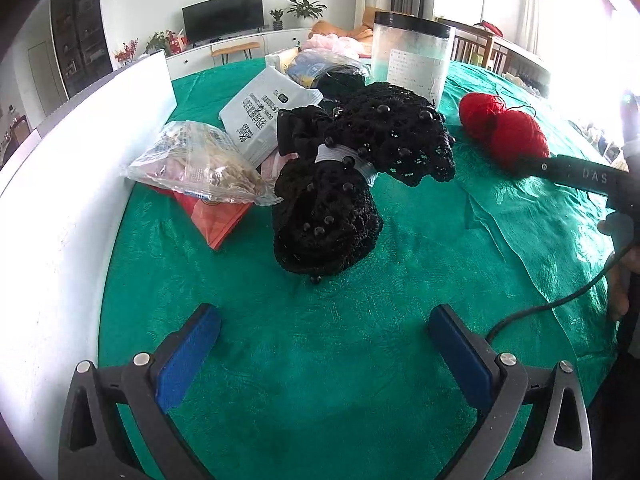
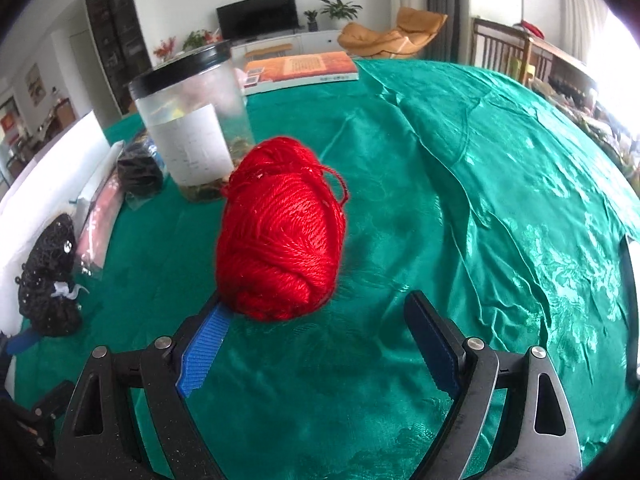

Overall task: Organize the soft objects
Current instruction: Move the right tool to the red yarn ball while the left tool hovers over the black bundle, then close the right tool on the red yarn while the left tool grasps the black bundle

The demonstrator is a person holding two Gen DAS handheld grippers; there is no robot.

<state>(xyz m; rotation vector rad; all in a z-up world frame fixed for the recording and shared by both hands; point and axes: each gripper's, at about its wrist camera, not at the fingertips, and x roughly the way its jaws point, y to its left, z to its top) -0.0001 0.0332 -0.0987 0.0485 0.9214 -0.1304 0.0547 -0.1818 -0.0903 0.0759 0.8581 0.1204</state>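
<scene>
A black beaded crochet piece (image 1: 340, 184) lies bunched on the green tablecloth (image 1: 360, 360), bound by a grey band. My left gripper (image 1: 324, 332) stands open just in front of it, nothing between its blue pads. Two red yarn balls (image 1: 504, 130) sit at the right. In the right wrist view the nearer red yarn ball (image 2: 280, 232) lies just ahead of my open right gripper (image 2: 316, 320), its left pad (image 2: 204, 348) touching or nearly touching the ball's base. The black crochet piece (image 2: 50, 276) shows at the left edge.
A clear jar with a black lid (image 1: 412, 60) stands behind the crochet. Plastic bags (image 1: 200, 164), a grey packet (image 1: 264, 116) and a red packet (image 1: 216, 216) lie at the left beside a white box wall (image 1: 72, 184). A book (image 2: 304, 70) lies at the far side.
</scene>
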